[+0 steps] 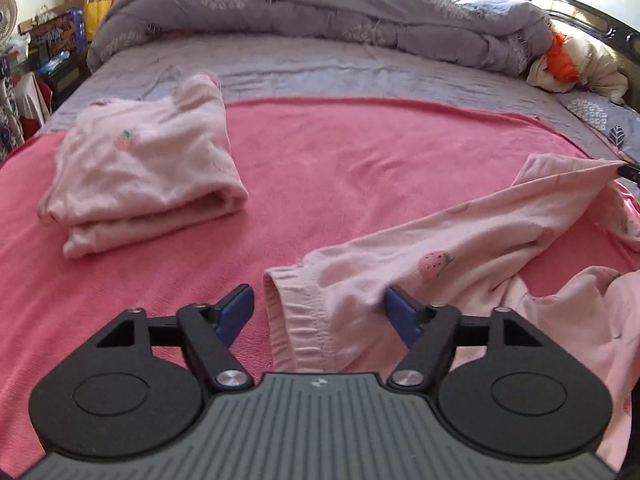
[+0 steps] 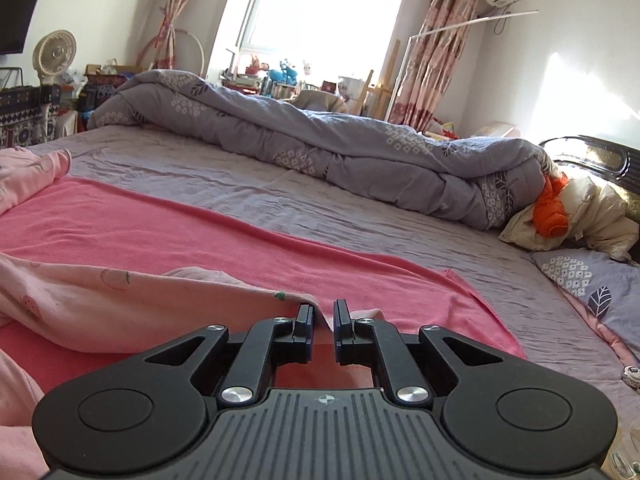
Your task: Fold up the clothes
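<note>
Jaws of the left gripper stand apart around the elastic waistband of the pink strawberry-print trousers, one pad beside the cloth and the other against it; no pinch is seen. Jaws of the right gripper are nearly shut, and a corner of the same garment is pinched between them, the cloth being drawn taut from that corner. The trousers are spread across the pink blanket on the bed. A folded pink garment lies well apart, toward the far left. Spreading or the first fold is judged to be in hand; a firm grip on the waistband is called for next. Open blanket is left between both garments, while the rolled grey quilt bounds the far side.
</note>
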`<state>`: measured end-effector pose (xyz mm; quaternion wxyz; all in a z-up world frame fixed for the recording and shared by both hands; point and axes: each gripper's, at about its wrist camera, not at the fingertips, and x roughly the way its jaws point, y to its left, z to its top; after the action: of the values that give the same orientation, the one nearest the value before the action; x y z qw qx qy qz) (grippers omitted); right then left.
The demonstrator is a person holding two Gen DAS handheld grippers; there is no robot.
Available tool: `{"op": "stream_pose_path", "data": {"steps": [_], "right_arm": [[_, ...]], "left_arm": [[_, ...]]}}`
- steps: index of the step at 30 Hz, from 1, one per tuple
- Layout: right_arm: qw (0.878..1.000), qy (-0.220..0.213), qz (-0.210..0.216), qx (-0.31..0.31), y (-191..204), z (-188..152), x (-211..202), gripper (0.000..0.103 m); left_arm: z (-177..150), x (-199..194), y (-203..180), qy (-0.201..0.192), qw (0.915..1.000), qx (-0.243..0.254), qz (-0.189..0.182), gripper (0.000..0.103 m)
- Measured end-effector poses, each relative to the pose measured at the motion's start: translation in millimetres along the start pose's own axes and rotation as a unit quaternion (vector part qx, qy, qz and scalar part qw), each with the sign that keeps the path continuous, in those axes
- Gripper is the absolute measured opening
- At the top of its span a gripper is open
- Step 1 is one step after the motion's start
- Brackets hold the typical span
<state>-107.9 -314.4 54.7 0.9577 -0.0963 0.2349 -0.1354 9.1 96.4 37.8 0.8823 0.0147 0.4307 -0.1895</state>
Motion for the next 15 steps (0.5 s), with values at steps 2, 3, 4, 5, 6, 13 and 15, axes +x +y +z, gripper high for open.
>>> {"op": "stream_pose_path", "data": {"steps": [2, 3, 4, 5, 6, 13, 15], "right_arm": [[1.000, 0.001, -0.001, -0.003, 1, -3, -2, 0.011], [1.000, 0.001, -0.001, -0.004, 2, -4, -3, 0.011], [1.000, 0.003, -0.001, -0.004, 2, -5, -3, 0.011], [1.000, 0.005, -0.001, -0.003, 1, -7, -2, 0.012], [1.000, 0.007, -0.001, -0.002, 1, -8, -1, 0.012], [1.000, 0.019, -0.001, 0.011, 0, -15, 5, 0.012], [1.000, 0.021, -0.002, 0.014, 0, -16, 5, 0.012]], "left_arm": [[-7, 7, -2, 0.005, 0.9997, -0.016, -0.019, 0.016], [-10, 6, -5, -0.001, 0.9997, -0.015, -0.020, 0.016], [-13, 2, -5, -0.011, 0.9994, -0.018, -0.028, 0.016], [-15, -4, -5, -0.022, 0.9989, -0.021, -0.036, 0.016], [-17, -9, -4, -0.033, 0.9981, -0.025, -0.045, 0.016], [-1, 7, 27, -0.034, 0.9882, -0.118, -0.091, 0.049], [6, 23, 39, -0.021, 0.9796, -0.168, -0.108, 0.049]]}}
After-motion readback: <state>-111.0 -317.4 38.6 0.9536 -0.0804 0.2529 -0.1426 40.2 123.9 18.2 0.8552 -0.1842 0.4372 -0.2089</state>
